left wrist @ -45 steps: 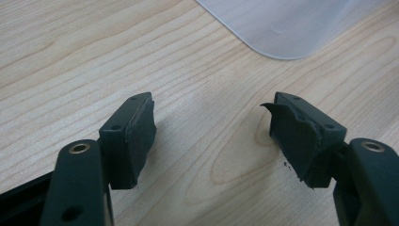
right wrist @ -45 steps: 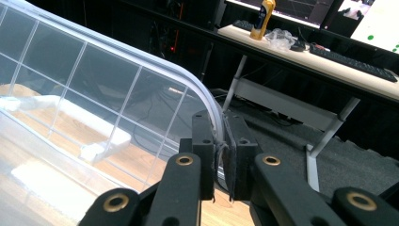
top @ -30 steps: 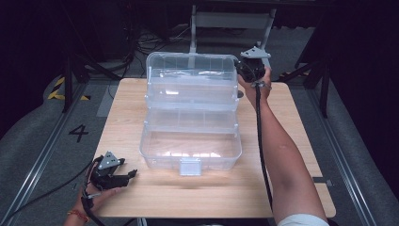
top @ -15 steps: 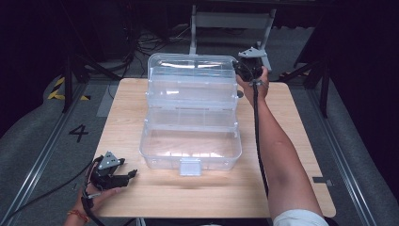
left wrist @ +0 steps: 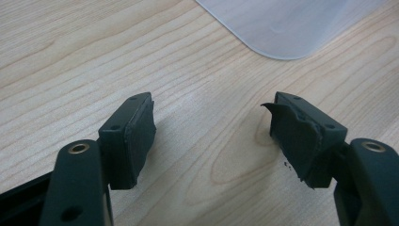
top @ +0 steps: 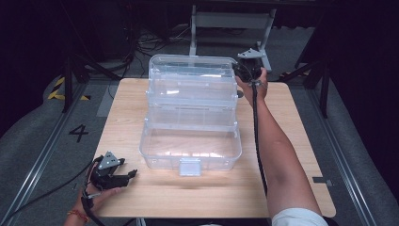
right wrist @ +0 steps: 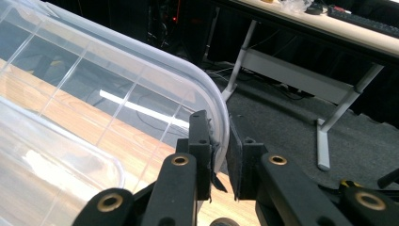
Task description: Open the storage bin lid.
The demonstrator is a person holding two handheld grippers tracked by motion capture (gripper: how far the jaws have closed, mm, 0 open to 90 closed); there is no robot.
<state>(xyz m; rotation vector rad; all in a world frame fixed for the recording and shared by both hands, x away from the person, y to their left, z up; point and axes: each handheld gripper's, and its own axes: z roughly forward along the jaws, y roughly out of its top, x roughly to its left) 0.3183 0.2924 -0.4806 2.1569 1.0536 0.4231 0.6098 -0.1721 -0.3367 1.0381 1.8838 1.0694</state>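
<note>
Pinching the rim of the raised lid (right wrist: 141,89) of a clear plastic storage box (top: 190,148), the right gripper (top: 244,70) is sitting at the box's far right corner in the high view, with the person's right forearm (top: 277,155) stretching along the box's right side across the wooden table (top: 291,122); in the right gripper view the right gripper (right wrist: 221,162) is showing its two black jaws standing on either side of the lid's curved transparent edge, nearly together, the rim passing between the pads, and the jaws have just been easing apart slightly with the rim between them; the box is sitting in the middle of the table, open, its lid standing up at the far side and its white latch (top: 189,166) facing the near edge; the left gripper (top: 126,175) is resting low at the near left corner of the table in the person's left hand (top: 96,197), well apart from the box, cable trailing off to the left; in the left gripper view the left gripper (left wrist: 211,129) is hanging over bare wood grain with its jaws spread wide and nothing between them, a rounded corner of the clear box (left wrist: 287,23) lying just ahead at the top of that view
</note>
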